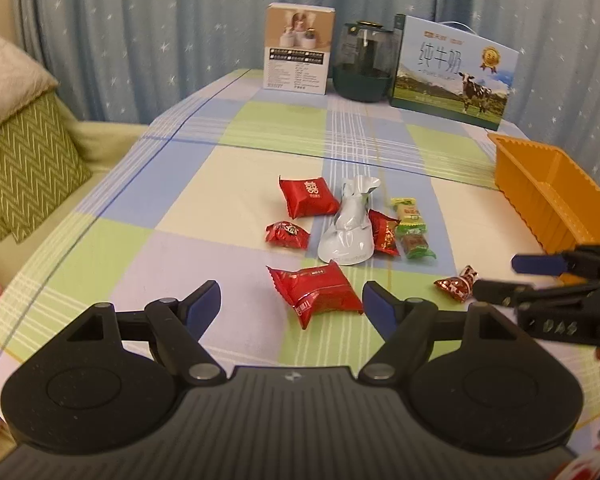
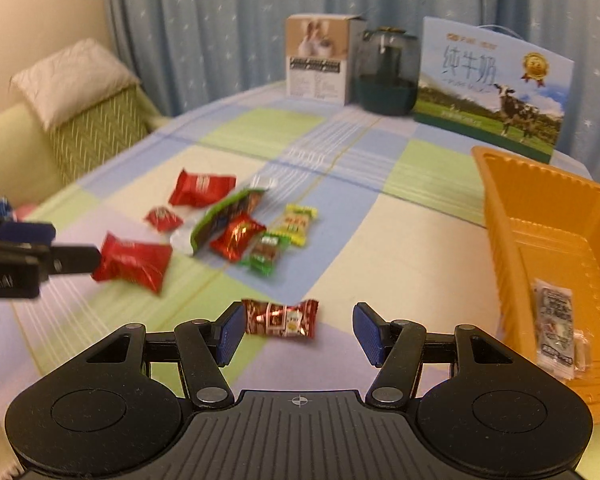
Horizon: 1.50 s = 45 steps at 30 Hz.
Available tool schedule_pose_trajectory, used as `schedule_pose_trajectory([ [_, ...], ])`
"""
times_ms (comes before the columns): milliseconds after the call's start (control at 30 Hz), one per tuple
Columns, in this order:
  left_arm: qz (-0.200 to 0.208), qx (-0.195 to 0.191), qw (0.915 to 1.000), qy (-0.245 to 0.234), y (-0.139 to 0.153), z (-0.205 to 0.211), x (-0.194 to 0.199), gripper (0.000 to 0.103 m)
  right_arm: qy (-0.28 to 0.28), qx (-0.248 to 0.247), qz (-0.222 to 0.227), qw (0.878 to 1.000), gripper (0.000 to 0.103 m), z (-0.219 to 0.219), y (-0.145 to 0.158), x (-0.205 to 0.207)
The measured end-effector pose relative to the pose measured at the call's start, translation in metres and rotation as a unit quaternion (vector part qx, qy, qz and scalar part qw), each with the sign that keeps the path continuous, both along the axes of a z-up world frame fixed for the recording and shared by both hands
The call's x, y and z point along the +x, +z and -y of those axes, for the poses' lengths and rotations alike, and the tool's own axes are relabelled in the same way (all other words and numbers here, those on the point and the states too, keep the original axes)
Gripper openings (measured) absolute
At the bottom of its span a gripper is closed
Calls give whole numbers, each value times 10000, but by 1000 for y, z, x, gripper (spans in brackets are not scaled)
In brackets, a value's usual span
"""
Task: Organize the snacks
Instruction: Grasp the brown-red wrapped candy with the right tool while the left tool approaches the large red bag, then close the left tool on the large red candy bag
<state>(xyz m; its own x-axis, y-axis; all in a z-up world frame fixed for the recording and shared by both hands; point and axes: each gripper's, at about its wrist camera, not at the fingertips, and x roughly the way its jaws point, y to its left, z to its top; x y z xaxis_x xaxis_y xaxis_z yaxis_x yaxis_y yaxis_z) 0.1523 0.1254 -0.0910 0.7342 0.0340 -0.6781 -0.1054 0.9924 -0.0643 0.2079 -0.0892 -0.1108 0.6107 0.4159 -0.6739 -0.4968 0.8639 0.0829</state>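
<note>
Left wrist view: my left hand-held gripper [image 1: 291,303] stands spread, pads touching nothing, with a large red snack packet [image 1: 315,292] lying flat on the table [image 1: 204,184] between and just beyond its fingers. Further back sit a second large red packet [image 1: 309,197], a small red candy [image 1: 287,234], a white crumpled pouch [image 1: 350,229], another red candy [image 1: 385,233] and green-wrapped sweets [image 1: 412,229], clustered close together. A dark red wrapped candy [image 1: 457,283] lies apart to the right, just beside my right hand-held gripper [image 1: 500,278]. The orange tray [image 1: 548,196] stands at the right edge. Right wrist view: my right hand-held gripper [image 2: 299,334] is spread, with the dark red wrapped candy [image 2: 281,317] between its fingers, close against the left pad; I cannot tell whether it touches. The orange tray [image 2: 512,216] to the right holds one clear-wrapped sachet [image 2: 556,326]. A milk carton box [image 2: 492,84] stands behind.
</note>
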Motion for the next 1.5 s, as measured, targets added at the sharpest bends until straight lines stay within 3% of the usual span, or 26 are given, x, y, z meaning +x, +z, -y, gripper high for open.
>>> schedule_pose_trajectory([
  [300, -75, -237, 9996, 107, -4, -5, 6, 77, 114, 76, -167, 9998, 60, -17, -18, 12],
  [467, -104, -250, 9995, 135, -6, -7, 8, 77, 84, 73, -36, 9999, 59, -21, -22, 12],
  [567, -132, -273, 9995, 124, -8, -6, 10, 77, 120, -99, 92, 9998, 44, -26, -22, 10],
  [633, -145, -264, 9995, 106, -9, -5, 11, 77, 107, -63, 43, 9999, 39, -26, -21, 9],
  [667, -149, -269, 9995, 98, -9, -5, 11, 77, 104, -64, 29, 9999, 23, -26, -21, 9],
  [700, -154, -277, 9995, 88, -10, -4, 11, 77, 79, -98, 45, 9999, 17, -26, -20, 9],
  [1300, -135, -567, 9978, 312, -26, 1, 32, 76, -125, 288, 106, 9995, 17, -12, 1, 12],
  [1500, -189, -692, 9965, 422, -33, 1, 38, 64, -163, 353, 92, 9992, 17, -7, 4, 12],
])
